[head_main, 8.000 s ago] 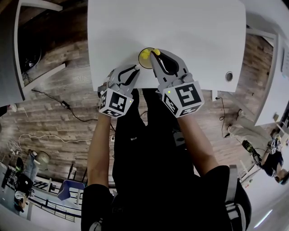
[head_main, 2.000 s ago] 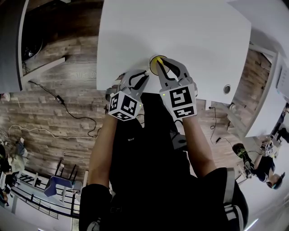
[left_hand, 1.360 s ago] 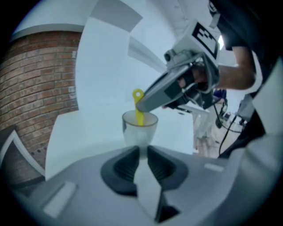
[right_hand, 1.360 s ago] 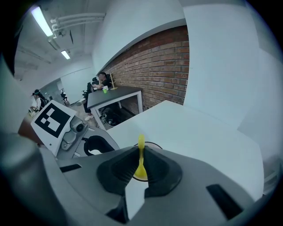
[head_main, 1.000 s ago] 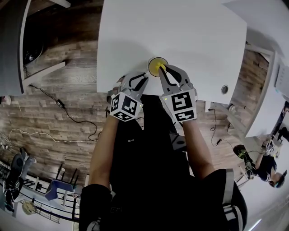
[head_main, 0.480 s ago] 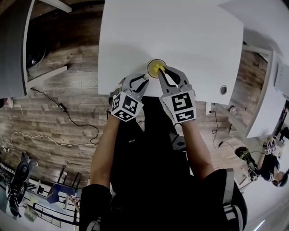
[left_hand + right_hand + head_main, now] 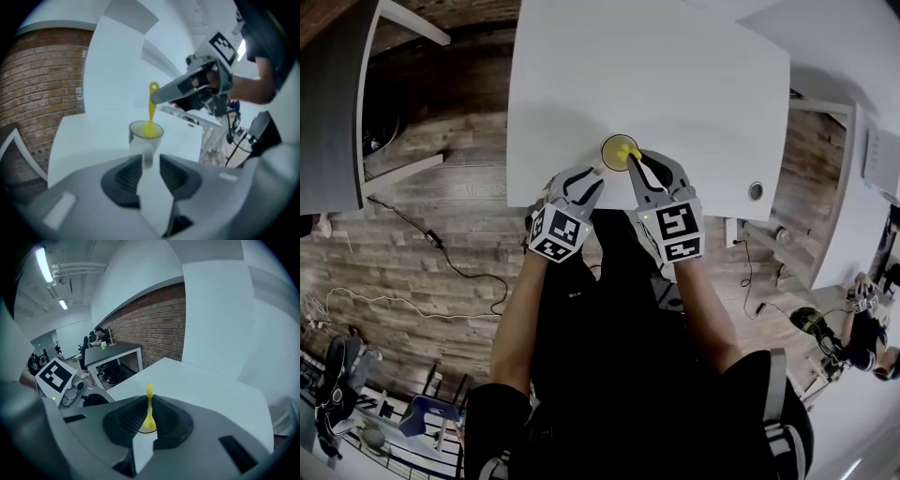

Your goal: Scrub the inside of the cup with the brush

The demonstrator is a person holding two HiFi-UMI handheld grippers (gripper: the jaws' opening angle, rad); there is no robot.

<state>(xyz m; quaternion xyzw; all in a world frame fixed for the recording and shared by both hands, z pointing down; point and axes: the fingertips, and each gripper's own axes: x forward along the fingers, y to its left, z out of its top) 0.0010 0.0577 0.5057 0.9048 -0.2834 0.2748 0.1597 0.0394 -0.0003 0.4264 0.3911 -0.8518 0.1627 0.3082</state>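
The cup (image 7: 146, 135) stands upright near the front edge of the white table (image 7: 694, 84), with the head of the yellow brush (image 7: 151, 112) down inside it. The right gripper (image 7: 149, 402) has its fingers pinched on the thin brush stem. The left gripper (image 7: 149, 161) has just been opening. Its fingers are now spread on either side of the cup's handle and do not press on it.

The cup looks clear, small and light, so it would likely slide or tip on the smooth table once scrubbing starts. The handle is the natural place to clamp it. The slim brush stem may flex, so a grip low on the stem should give firmer strokes.
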